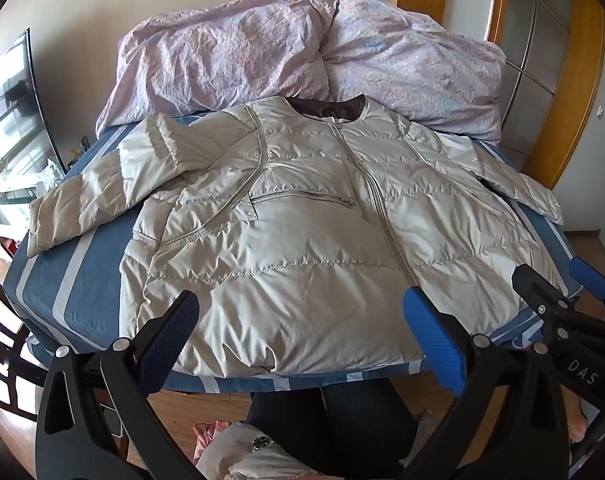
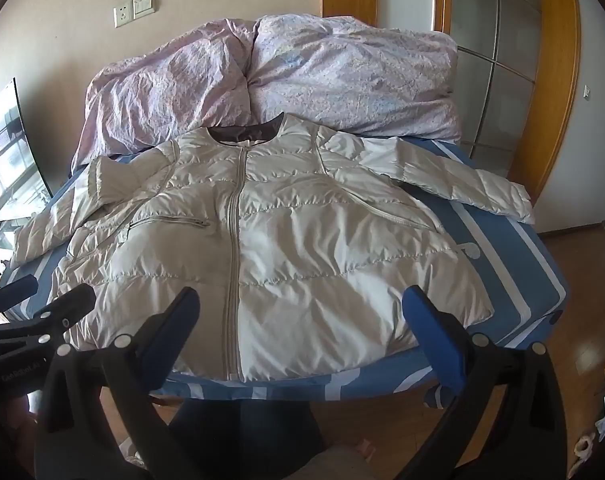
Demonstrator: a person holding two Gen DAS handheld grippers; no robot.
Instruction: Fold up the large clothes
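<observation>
A beige quilted down jacket (image 1: 302, 232) (image 2: 302, 240) lies face up and zipped on the blue striped bed (image 1: 82, 280) (image 2: 502, 272), collar toward the far wall. Its left sleeve (image 1: 102, 196) bends back on itself; its right sleeve (image 2: 462, 184) stretches toward the bed's right edge. My left gripper (image 1: 302, 320) hovers wide open above the hem's left half, nothing between its fingers. My right gripper (image 2: 302, 320) hangs open over the hem near the zip, holding nothing. Each gripper shows at the other view's side: the right gripper (image 1: 558, 288), the left gripper (image 2: 50, 300).
A crumpled pink floral duvet (image 1: 302, 56) (image 2: 282, 76) is heaped behind the jacket against the wall. A television (image 1: 10, 120) stands at the left, wooden-framed glass doors (image 2: 502, 60) at the right. A person's legs (image 1: 334, 420) stand at the bed's near edge on wooden floor (image 2: 590, 280).
</observation>
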